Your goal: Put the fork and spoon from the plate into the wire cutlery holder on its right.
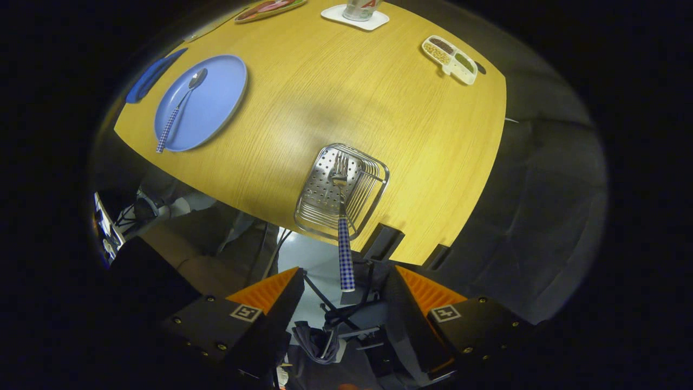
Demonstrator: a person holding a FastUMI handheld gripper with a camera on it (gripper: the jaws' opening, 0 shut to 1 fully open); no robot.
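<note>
The wire cutlery holder [380, 187] stands near the wooden table's near edge, just ahead of my fingers. The fork [345, 246] is in it, tines down on the perforated bottom, and its blue-checked handle sticks up towards me. My gripper [346, 273] is open, with the handle's end showing between the two fingers and neither finger touching it. Far to the holder's left lies the blue plate [216, 103]. The spoon [181, 105] lies across the plate, its checked handle hanging over the near rim.
A blue flat object [151, 76] lies left of the plate. At the far side are a white divided dish [449, 58] with beans, a white coaster with a glass [354, 16] and a plate of food [268, 8]. Below the table edge are cables and a stand.
</note>
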